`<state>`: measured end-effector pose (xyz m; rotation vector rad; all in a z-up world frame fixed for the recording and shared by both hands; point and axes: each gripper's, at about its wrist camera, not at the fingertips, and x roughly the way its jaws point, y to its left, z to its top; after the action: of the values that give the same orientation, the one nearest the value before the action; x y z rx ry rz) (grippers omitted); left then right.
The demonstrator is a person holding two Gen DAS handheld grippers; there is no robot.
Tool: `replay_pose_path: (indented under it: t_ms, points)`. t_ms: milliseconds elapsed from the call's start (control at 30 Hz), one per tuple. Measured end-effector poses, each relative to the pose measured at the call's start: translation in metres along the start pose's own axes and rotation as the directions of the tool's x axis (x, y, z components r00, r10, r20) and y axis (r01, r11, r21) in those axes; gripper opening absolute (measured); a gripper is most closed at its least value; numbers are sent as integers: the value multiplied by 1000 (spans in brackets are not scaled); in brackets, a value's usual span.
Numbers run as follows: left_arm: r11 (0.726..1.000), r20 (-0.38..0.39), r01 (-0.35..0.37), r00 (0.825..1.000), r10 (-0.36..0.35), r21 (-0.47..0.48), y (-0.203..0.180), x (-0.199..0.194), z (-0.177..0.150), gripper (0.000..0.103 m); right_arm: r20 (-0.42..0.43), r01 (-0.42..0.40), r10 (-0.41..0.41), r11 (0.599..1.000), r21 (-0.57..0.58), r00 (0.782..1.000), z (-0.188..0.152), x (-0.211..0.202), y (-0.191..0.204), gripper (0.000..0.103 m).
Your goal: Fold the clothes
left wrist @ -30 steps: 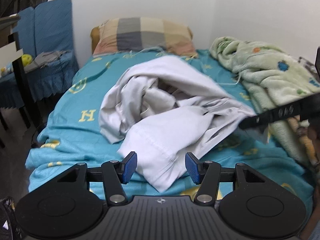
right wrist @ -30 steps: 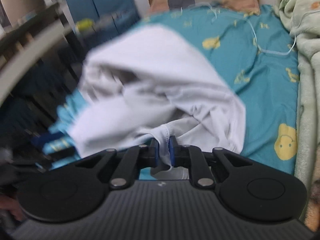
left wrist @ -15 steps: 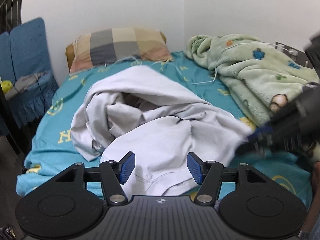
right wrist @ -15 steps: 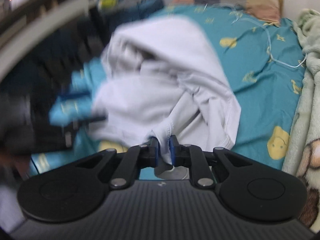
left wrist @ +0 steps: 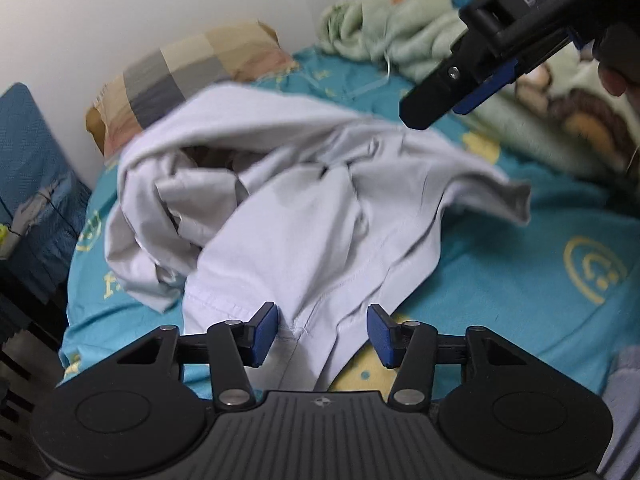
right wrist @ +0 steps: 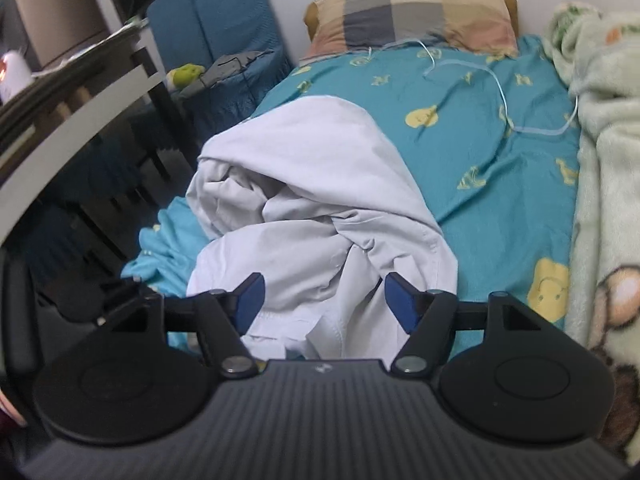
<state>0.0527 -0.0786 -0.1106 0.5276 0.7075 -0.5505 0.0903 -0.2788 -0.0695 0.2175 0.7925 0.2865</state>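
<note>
A crumpled white garment (left wrist: 304, 208) lies in a heap on the teal bedsheet (left wrist: 540, 300). My left gripper (left wrist: 322, 334) is open, its blue pads on either side of the garment's near hem, apart from it. My right gripper (right wrist: 320, 300) is open over the garment (right wrist: 320, 208), with cloth lying between the pads. The right gripper's black body also shows in the left wrist view (left wrist: 480, 60), raised above the garment at the upper right.
A checked pillow (right wrist: 412, 12) lies at the head of the bed. A green fleece blanket (right wrist: 604, 140) runs along the right side. A white cable (right wrist: 500, 92) lies on the sheet. A blue chair (right wrist: 224, 36) and a dark desk (right wrist: 80, 112) stand left.
My right gripper was shut on the garment's edge and has opened and let it go. It has risen. My left gripper moved in closer to the near hem, still open.
</note>
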Motion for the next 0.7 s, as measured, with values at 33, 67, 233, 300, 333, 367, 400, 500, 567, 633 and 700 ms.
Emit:
replay_pose_path:
  t_ms: [33,67,233,300,333,367,400,500,567,633,700]
  points:
    - [1000,-12,-11,1000,11,-11,3,3,0,43,-21,-4,4,1000,1,1000,-2,7,0,68]
    - [999,-23,-21,1000,21,-26,6,5,0,36,-43,-8,8,1000,1,999,-3,13,1,68]
    - [988,-1,-12,1000,12,-151,28,-3,3,11,-137,-23,22,1000,-12,990,-11,44,6,68]
    - [978,46,3,999,7,-207,36,-15,6,9,-151,-23,15,999,-48,988,-13,50,13,68]
    - [969,84,19,996,1,-246,40,-24,7,9,-150,-23,13,997,-67,989,-14,51,16,68]
    - [957,128,40,992,-3,-286,45,-33,9,8,-150,-24,11,996,-85,989,-14,52,20,68]
    - [944,172,62,985,-6,-324,51,-43,10,8,-147,-26,9,993,-115,989,-16,53,24,68]
    - [905,282,113,959,8,-409,63,-67,10,8,-136,-29,1,979,-203,991,-20,54,38,68]
    - [880,329,132,944,28,-455,69,-79,8,8,-133,-29,-6,965,-260,991,-23,57,47,68]
    - [854,340,132,939,55,-504,76,-85,7,7,-121,-1,-39,950,-312,992,-27,62,55,68]
    - [831,336,128,939,74,-541,83,-87,5,7,-93,76,-119,924,-375,989,-31,65,59,68]
